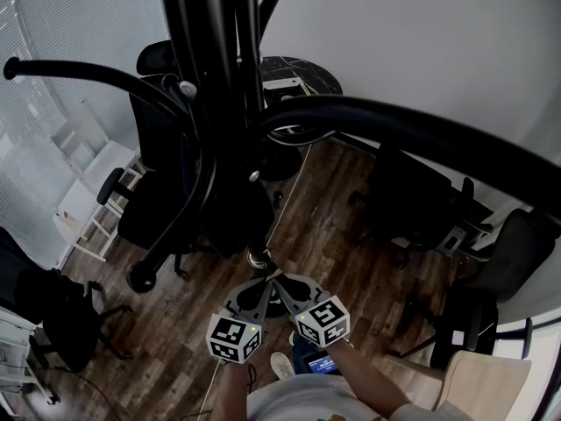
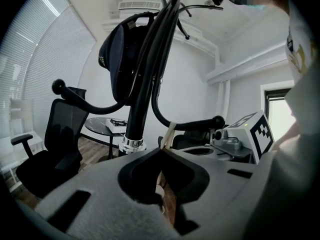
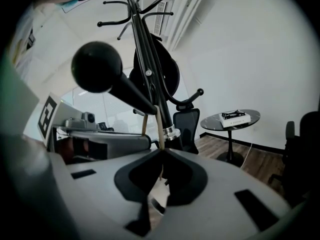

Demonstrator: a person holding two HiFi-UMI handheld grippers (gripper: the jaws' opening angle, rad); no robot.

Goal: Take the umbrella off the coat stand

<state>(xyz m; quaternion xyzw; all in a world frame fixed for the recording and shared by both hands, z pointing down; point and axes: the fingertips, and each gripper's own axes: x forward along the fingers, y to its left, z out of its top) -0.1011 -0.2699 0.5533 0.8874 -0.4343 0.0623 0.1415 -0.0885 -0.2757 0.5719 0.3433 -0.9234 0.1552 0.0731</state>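
A black coat stand (image 1: 421, 130) with curved, ball-tipped arms fills the head view. A dark folded umbrella (image 1: 230, 209) hangs along its pole, ending below in a silver ring (image 1: 259, 257). My left gripper (image 1: 266, 279) and right gripper (image 1: 273, 276) meet tip to tip just under that ring. In the left gripper view the jaws (image 2: 162, 150) are shut on a thin beige strap (image 2: 170, 131) that rises toward a curved arm. The right gripper (image 3: 161, 151) is shut on the same strap (image 3: 157, 124). I cannot tell where the strap is attached.
Black office chairs (image 1: 162, 121) (image 1: 412, 191) stand around the stand on the wood floor. A round dark table (image 1: 298, 77) with a white box is behind it. A white shelf unit (image 1: 88, 182) is at the left wall. A ball-tipped arm (image 3: 96, 66) hangs close over my right gripper.
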